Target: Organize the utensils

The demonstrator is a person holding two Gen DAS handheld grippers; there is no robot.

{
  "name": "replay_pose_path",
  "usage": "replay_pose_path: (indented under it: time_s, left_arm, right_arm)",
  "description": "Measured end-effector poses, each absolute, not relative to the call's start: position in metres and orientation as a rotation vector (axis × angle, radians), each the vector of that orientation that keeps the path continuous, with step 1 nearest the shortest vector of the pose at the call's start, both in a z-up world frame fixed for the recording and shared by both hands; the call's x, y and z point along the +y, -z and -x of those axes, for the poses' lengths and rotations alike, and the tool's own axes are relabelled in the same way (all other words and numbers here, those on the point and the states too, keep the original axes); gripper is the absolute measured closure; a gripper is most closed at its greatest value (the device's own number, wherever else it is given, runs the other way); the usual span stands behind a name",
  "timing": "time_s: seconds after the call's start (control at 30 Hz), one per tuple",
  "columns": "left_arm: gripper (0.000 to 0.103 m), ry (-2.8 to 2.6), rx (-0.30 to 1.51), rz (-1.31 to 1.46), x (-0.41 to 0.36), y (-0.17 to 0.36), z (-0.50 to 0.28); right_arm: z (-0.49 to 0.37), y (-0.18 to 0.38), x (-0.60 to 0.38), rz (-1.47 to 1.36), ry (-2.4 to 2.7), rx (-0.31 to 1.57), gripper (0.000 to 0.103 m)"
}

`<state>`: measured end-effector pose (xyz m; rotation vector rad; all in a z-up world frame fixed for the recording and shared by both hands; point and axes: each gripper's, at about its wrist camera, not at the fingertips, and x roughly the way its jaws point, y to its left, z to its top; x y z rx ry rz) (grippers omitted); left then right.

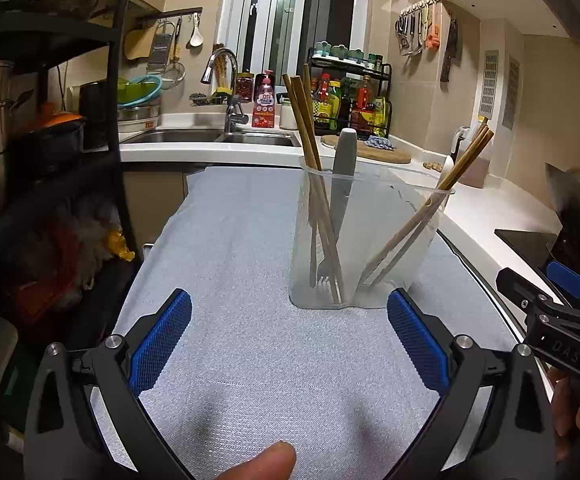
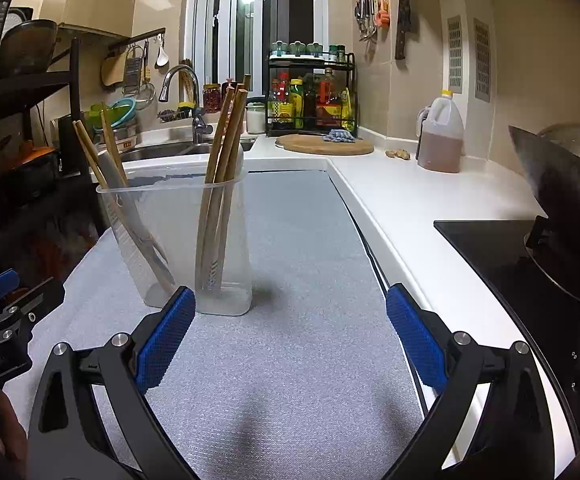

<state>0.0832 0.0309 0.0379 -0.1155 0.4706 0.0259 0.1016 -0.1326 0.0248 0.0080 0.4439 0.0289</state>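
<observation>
Left hand-held gripper point(image 1: 289, 336) spread wide over the grey mat point(image 1: 250, 240) on the tabletop, holding nothing, blue pads well apart. Ahead and slightly right, upright on the mat: a clear plastic holder point(image 1: 369, 240) with two compartments. In its left compartment, wooden chopsticks point(image 1: 303, 120) beside a grey-handled fork point(image 1: 343, 160), tines down. In its right compartment, more chopsticks point(image 1: 461, 168) leaning outward, with what looks like a white utensil behind them. At the right edge, the right hand-held gripper point(image 1: 561, 292) seen side-on; "DAS" readable on its black body. By the sink, a pink bottle point(image 1: 265, 100) with Chinese characters too small to read.

Right hand-held gripper point(image 2: 290, 336) likewise opened wide and empty above the same mat point(image 2: 309, 280), the holder point(image 2: 178, 240) ahead to its left. Chopsticks point(image 2: 226, 140) bunched in the nearer compartment; chopsticks and the grey handle point(image 2: 110, 168) in the farther one. Nothing loose visible on the mat in either view. Oil jug point(image 2: 439, 136) well apart on the white worktop; no label legible.

Judged nearly or fully done: all visible utensils standing in the holder, both grippers free. Possibly left: only drawing back, or items outside the views.
</observation>
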Motion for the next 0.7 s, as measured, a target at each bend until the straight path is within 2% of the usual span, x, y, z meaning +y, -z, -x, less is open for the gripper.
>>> replay_pose_path:
  time_s: [0.7]
  left_arm:
    - [0.008,-0.023,0.460,0.102,0.0310,-0.0384,-0.0783]
  right_arm:
    - [-0.0987,-0.0251,-0.1286,-0.001,-0.033,0.437,0.008]
